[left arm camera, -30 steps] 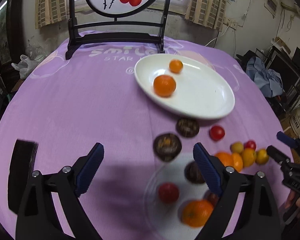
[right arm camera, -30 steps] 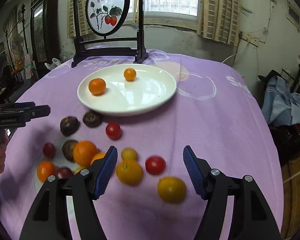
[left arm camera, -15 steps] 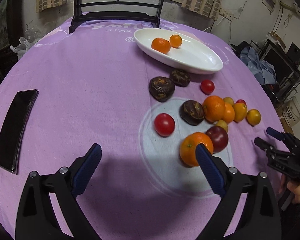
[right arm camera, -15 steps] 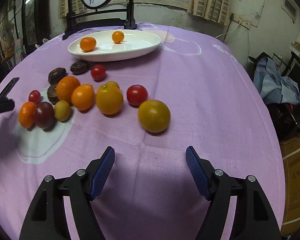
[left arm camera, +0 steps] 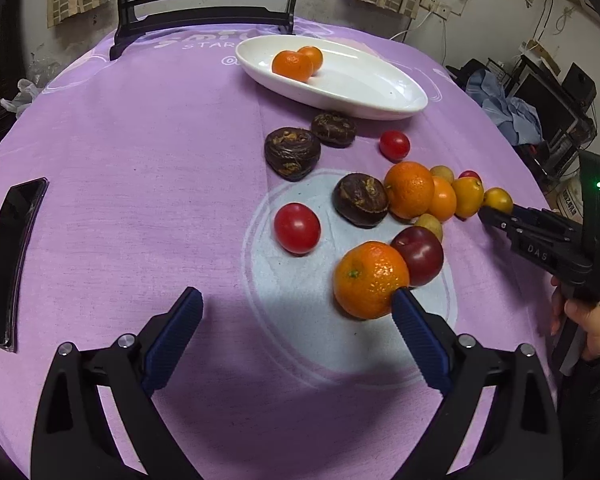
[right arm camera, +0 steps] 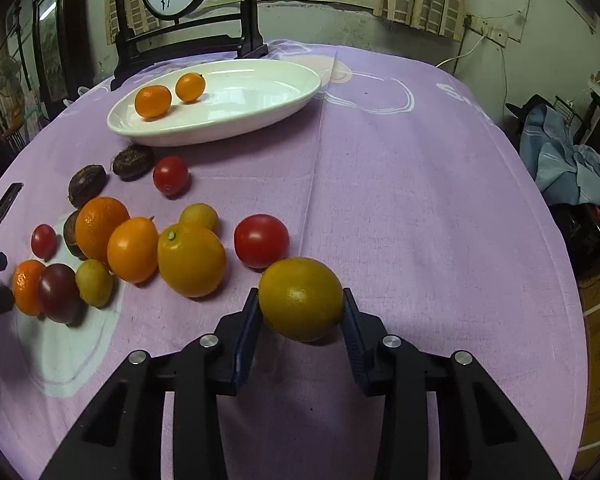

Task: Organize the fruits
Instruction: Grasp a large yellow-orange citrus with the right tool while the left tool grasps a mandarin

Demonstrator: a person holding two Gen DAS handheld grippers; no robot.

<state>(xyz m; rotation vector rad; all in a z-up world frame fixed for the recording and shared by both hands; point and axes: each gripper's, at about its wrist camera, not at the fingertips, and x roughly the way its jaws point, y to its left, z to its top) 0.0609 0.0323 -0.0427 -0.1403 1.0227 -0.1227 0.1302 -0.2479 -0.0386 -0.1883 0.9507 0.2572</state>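
Note:
Several fruits lie loose on the purple cloth: mandarins, red tomatoes, dark brown fruits and small yellow ones. My right gripper (right arm camera: 300, 300) is closing, and both its pads touch the sides of a yellow citrus fruit (right arm camera: 300, 296) on the cloth. It also shows in the left wrist view as the right gripper (left arm camera: 496, 216), at the right end of the fruit cluster. My left gripper (left arm camera: 296, 296) is open and holds nothing. Its right fingertip (left arm camera: 404, 300) is at the edge of a mandarin (left arm camera: 368, 276). A white oval plate (left arm camera: 380, 96) at the back holds two small oranges.
A black phone (left arm camera: 12, 256) lies flat at the left edge of the table. A dark wooden stand (right arm camera: 188, 40) with a round painted panel rises behind the plate. Bare purple cloth (right arm camera: 420, 200) spreads to the right of the fruits. A hand (left arm camera: 588, 320) grips the right tool.
My right gripper has come down, and its jaws have gone from wide apart to touching the yellow citrus fruit. The left gripper has moved in lower toward the fruit cluster, still open.

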